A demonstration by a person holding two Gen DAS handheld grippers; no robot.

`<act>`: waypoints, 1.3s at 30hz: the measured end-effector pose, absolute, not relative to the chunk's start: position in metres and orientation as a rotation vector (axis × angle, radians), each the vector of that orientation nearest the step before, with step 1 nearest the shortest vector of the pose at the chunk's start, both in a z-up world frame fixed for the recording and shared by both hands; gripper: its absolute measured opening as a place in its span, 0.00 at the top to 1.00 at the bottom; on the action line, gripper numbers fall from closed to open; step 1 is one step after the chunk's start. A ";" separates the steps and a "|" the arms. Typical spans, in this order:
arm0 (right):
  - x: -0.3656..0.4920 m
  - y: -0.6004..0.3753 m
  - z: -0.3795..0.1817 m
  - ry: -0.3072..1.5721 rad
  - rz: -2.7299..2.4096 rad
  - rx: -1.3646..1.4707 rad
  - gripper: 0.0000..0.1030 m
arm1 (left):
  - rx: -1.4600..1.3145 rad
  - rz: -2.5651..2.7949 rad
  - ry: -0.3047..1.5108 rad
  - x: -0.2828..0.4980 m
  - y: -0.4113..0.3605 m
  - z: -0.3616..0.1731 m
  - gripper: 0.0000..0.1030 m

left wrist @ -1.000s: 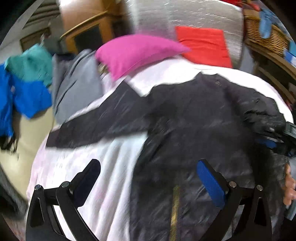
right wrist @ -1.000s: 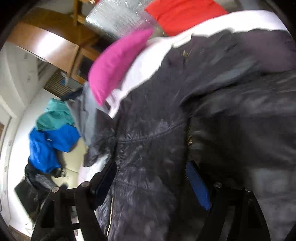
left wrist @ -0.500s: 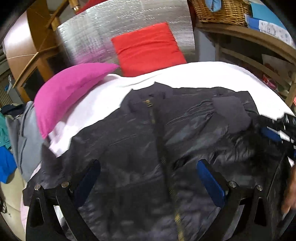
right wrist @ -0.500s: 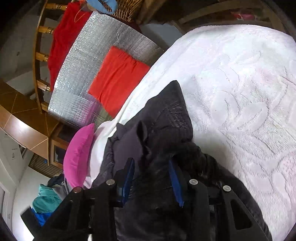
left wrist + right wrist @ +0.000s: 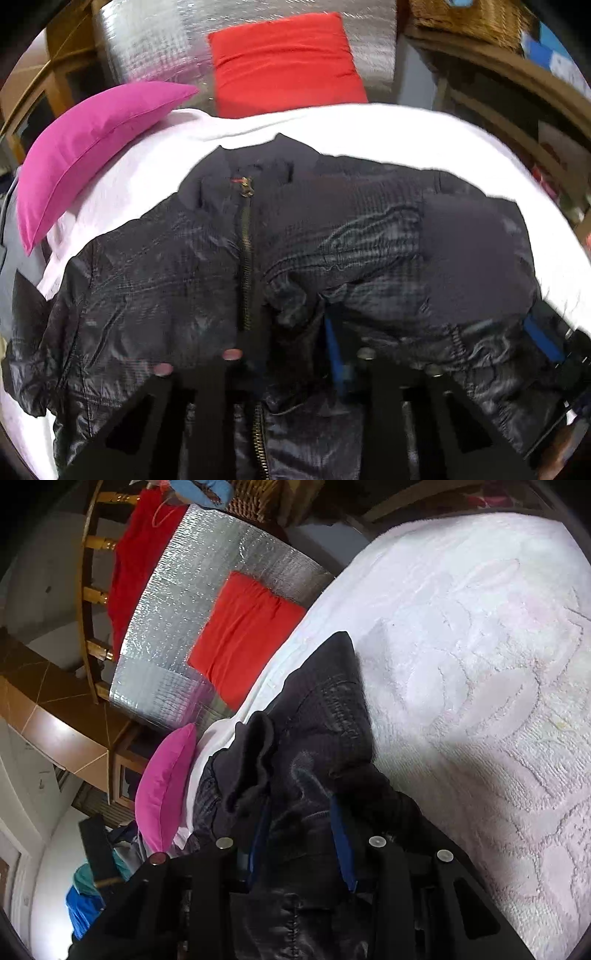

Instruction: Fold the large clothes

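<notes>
Left wrist view is showing the left gripper pinching the dark jacket beside its zipper, jaws having just been closing on fabric. The right gripper is clamping a bunched sleeve (jaws narrowing there too). Both hands are best lifting together, keeping the fold line straight. The jacket is lying on the white bedspread, which is offering open room on its right; the pink pillow is crowding the left.
</notes>
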State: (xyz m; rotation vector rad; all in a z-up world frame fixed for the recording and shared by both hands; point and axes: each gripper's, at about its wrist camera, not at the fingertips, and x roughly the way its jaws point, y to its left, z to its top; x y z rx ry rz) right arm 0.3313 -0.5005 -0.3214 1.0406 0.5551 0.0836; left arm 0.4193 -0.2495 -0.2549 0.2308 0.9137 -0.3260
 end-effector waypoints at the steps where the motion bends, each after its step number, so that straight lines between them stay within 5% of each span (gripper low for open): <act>1: 0.331 -0.500 -0.319 0.552 0.081 1.022 0.65 | 0.214 -0.324 0.908 0.418 -0.244 -0.252 0.82; 8: 0.328 -0.496 -0.319 0.533 0.077 0.990 0.65 | 0.077 -0.364 0.940 0.412 -0.193 -0.234 0.84; 13: 0.327 -0.496 -0.321 0.526 0.078 0.982 0.65 | -0.174 -0.360 1.057 0.414 -0.127 -0.241 0.74; 18: 0.327 -0.497 -0.324 0.513 0.081 0.990 0.65 | -0.015 -0.262 1.000 0.398 -0.134 -0.227 0.71; 22: 0.327 -0.499 -0.327 0.495 0.100 1.015 0.65 | 0.207 -0.293 0.871 0.381 -0.204 -0.205 0.18; 23: 0.326 -0.501 -0.329 0.487 0.109 1.029 0.65 | 0.247 -0.307 0.836 0.377 -0.221 -0.202 0.16; 34: 0.328 -0.507 -0.341 0.424 0.172 1.108 0.65 | 0.336 -0.332 1.026 0.410 -0.297 -0.264 0.15; 36: 0.331 -0.506 -0.339 0.422 0.164 1.083 0.65 | 0.269 -0.357 1.023 0.411 -0.287 -0.265 0.27; 37: 0.331 -0.506 -0.339 0.422 0.164 1.083 0.65 | 0.240 -0.400 1.009 0.410 -0.284 -0.261 0.53; 39: 0.332 -0.507 -0.340 0.415 0.168 1.089 0.65 | 0.232 -0.424 0.987 0.408 -0.284 -0.256 0.67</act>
